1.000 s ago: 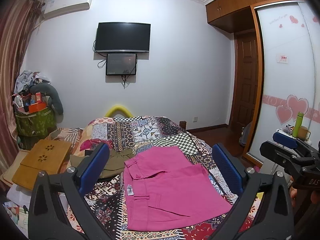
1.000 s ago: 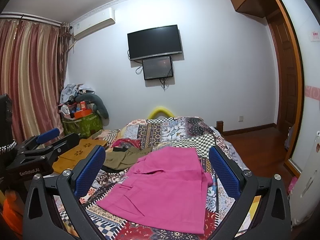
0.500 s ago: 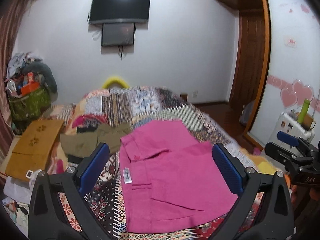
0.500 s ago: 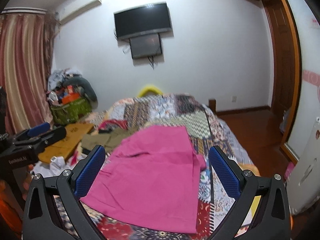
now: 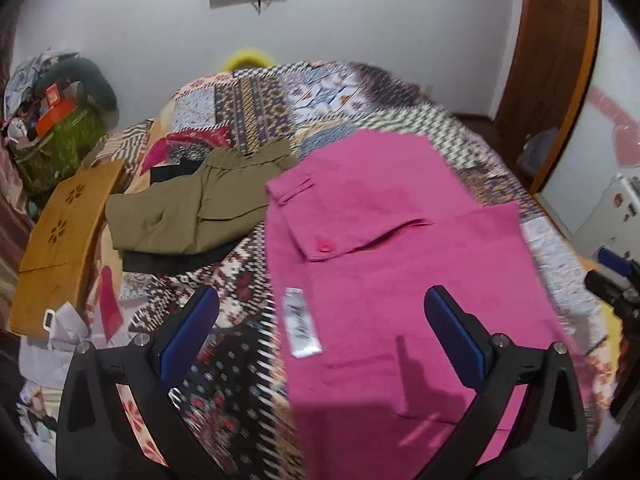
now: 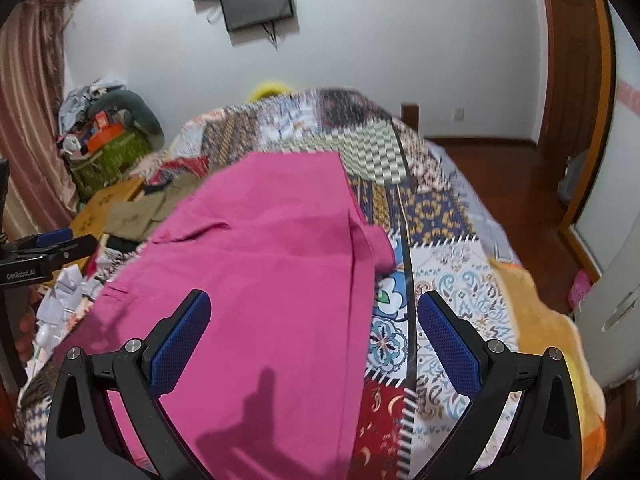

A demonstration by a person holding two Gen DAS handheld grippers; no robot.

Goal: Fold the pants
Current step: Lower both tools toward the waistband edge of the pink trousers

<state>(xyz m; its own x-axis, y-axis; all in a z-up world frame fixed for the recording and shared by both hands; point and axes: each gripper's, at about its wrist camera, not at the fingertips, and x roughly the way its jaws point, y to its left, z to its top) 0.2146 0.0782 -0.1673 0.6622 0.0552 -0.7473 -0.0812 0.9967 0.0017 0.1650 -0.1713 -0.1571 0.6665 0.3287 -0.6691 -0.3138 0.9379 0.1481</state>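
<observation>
Pink pants (image 5: 392, 248) lie spread on the patchwork bed quilt (image 5: 280, 96), with a white label (image 5: 302, 328) and a pink button (image 5: 326, 246) near the waist. My left gripper (image 5: 320, 340) is open and empty above the pants' left edge by the label. In the right wrist view the pants (image 6: 256, 248) fill the middle. My right gripper (image 6: 314, 340) is open and empty above their near right edge. Each gripper shows at the edge of the other's view: the right one (image 5: 616, 276) and the left one (image 6: 44, 248).
Folded olive pants (image 5: 192, 204) lie on the quilt left of the pink ones, on dark clothes. A wooden tray (image 5: 68, 232) and papers sit at the bed's left edge. A green basket (image 5: 56, 144) of clutter stands by the wall. A wardrobe door (image 5: 560, 60) is at right.
Both grippers have tilted down and moved closer to the pink pants, which now fill more of each view. The jaws stay open.
</observation>
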